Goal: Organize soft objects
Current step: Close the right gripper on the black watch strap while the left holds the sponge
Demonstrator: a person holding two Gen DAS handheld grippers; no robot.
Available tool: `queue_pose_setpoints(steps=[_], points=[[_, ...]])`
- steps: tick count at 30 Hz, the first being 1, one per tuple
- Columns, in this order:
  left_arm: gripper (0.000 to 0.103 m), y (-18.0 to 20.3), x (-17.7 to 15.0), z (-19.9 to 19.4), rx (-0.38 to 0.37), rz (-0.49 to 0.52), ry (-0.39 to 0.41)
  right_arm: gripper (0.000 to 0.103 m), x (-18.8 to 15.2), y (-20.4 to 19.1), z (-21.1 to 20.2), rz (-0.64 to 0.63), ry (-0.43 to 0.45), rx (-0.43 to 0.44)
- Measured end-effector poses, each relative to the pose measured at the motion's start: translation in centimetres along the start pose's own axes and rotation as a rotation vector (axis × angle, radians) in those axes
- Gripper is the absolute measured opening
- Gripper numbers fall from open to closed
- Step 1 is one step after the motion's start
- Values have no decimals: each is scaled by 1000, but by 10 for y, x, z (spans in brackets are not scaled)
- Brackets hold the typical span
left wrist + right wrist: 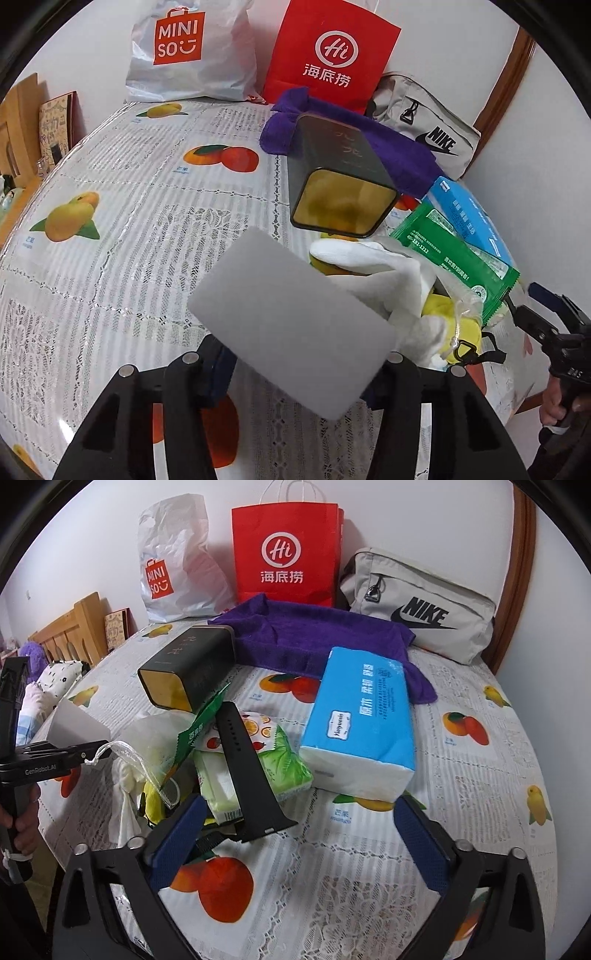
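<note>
Jaws of the left gripper [295, 363] pinch a grey sponge block [293, 326]: flat, rectangular, matte, plain-faced, tilted clear above the fruit-print tablecloth [110, 277]. Right gripper [299, 834]: blue pads spread wide, nothing between them, over the cloth just short of a black watch strap [245, 771]. Nearby: blue tissue pack [364, 723], green wet-wipes packet [458, 258], purple towel [314, 635], dark tin [190, 664] on its side.

Black plastic tongs [299, 840], blue ribbed pads [421, 843], silver screws, "GenRobot.AI" mark
</note>
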State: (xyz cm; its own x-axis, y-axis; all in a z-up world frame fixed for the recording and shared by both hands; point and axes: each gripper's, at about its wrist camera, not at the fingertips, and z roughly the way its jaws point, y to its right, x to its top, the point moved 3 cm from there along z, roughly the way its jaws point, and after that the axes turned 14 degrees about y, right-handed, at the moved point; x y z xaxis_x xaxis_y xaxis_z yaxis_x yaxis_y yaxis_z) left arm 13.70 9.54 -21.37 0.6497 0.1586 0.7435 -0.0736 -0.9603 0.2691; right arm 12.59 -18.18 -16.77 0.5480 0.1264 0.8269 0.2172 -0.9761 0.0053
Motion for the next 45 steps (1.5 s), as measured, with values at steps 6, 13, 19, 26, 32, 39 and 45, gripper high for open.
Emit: queue_pose_setpoints(steps=[6,13,19,26,32,39,45], points=[[51,2,-2,3,-10,3,-15,73,0,-2,17,0,-19,49],[51,4,-2,4,-5,11,-24,21,4,-12,13,-14,-27,145],[51,5,-3,3,-1,16,-27,22,1,-7,0,-2,-44,188],[51,5,-3,4,-6,11,-36,45,10,-3,19,24,-62,200],[51,5,-3,4,-6,19,-40,45,4,0,43,109,-137,254],[52,5,-3,5,-4,27,-41,26,3,1,28,115,-102,252],[52,6,-4,3,0,25,-39,25,3,6,10,78,-71,215]])
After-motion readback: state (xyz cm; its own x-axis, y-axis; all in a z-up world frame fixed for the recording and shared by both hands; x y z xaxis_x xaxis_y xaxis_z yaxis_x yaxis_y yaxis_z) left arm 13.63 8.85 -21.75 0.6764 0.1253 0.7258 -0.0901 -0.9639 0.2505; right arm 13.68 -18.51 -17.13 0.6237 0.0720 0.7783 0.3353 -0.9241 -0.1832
